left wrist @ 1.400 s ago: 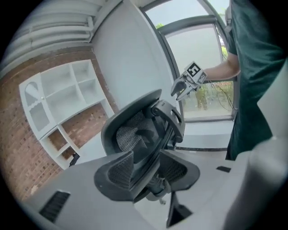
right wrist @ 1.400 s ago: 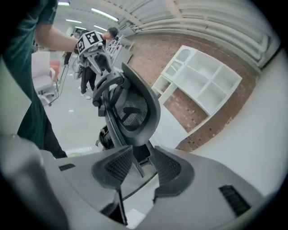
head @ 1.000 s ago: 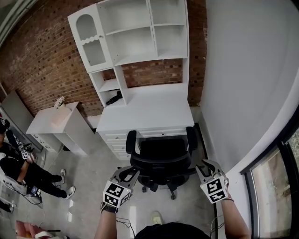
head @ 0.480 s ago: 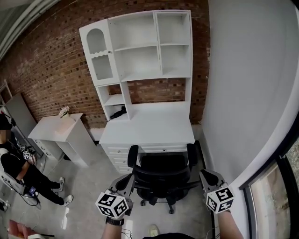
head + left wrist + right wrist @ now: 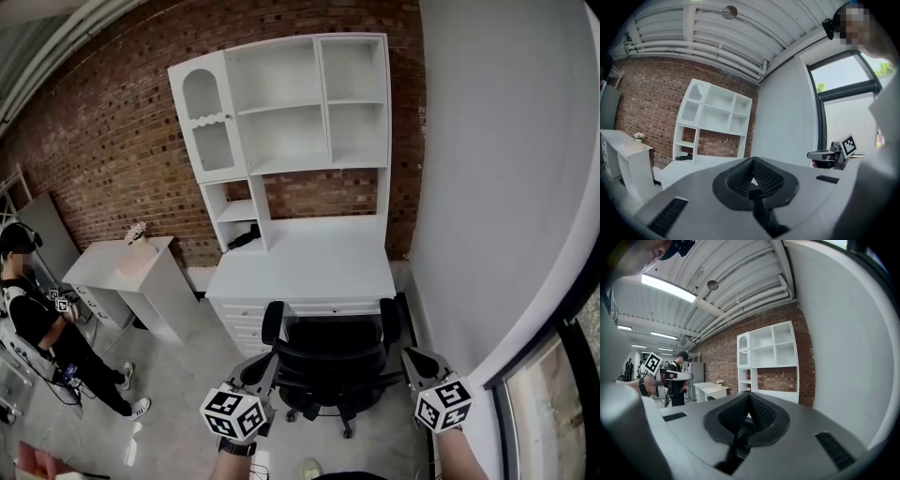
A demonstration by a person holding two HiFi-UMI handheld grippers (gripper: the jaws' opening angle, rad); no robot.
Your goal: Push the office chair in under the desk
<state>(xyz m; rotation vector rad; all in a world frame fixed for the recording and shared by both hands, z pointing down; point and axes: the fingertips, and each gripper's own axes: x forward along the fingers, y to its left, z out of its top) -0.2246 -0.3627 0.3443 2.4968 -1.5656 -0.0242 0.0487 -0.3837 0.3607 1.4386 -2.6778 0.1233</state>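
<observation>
The black office chair (image 5: 328,358) stands in front of the white desk (image 5: 309,267), its back toward me and its armrests near the desk's front edge. My left gripper (image 5: 263,368) hangs just left of the chair's back, shut and holding nothing. My right gripper (image 5: 413,362) hovers just right of the chair's back; its jaws have just been closing and are shut on nothing. Neither touches the chair. In the left gripper view the gripper (image 5: 751,174) points level at the desk (image 5: 689,164). The right gripper (image 5: 750,411) points the same way. Neither gripper view shows the chair.
A white shelf hutch (image 5: 291,103) tops the desk against the brick wall. A white side table (image 5: 127,272) with a small flower pot stands to the left, and a person (image 5: 37,323) beyond it. A white wall (image 5: 506,187) and a window (image 5: 562,394) close the right side.
Both grippers' jaws went from open to shut, and both rose beside the chair's back. The head view tilted up, showing more of the hutch and wall.
</observation>
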